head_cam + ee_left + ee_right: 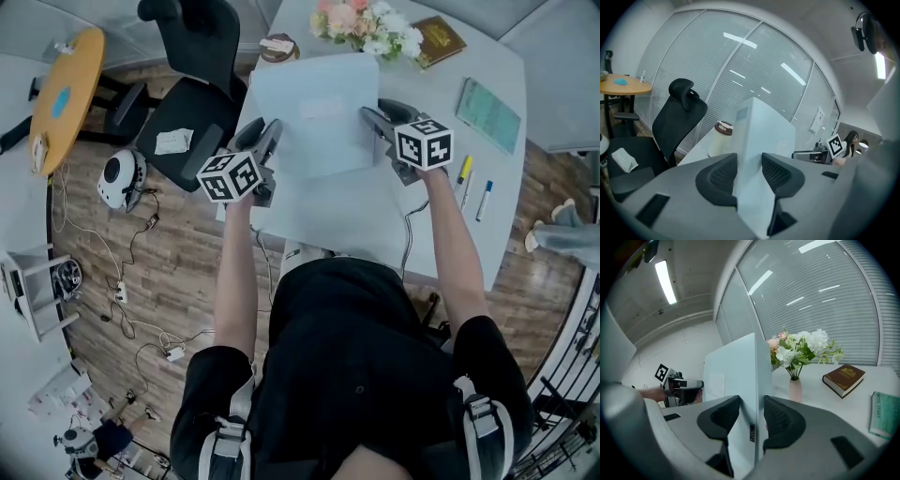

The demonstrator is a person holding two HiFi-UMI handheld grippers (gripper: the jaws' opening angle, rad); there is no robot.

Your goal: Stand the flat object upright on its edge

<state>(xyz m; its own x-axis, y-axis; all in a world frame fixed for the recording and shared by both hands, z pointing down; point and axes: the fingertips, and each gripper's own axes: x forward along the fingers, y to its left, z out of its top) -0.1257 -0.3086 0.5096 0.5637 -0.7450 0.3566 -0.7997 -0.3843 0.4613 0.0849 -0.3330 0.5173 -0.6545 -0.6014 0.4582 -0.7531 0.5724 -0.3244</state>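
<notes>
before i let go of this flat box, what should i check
1. Left gripper gripping the flat pale box: ok, a pad on each face at one side edge.
2. Right gripper gripping the opposite edge: ok, a pad on each face.
3. Box raised off its face: ok, it rises steeply in both gripper views.
4. Lower edge seated on the table: cannot tell, hidden by the jaws.
5. Flower vase clear of the box: ok, it stands apart behind it.
6. Lidded cup clear: ok, it stands apart.
</notes>
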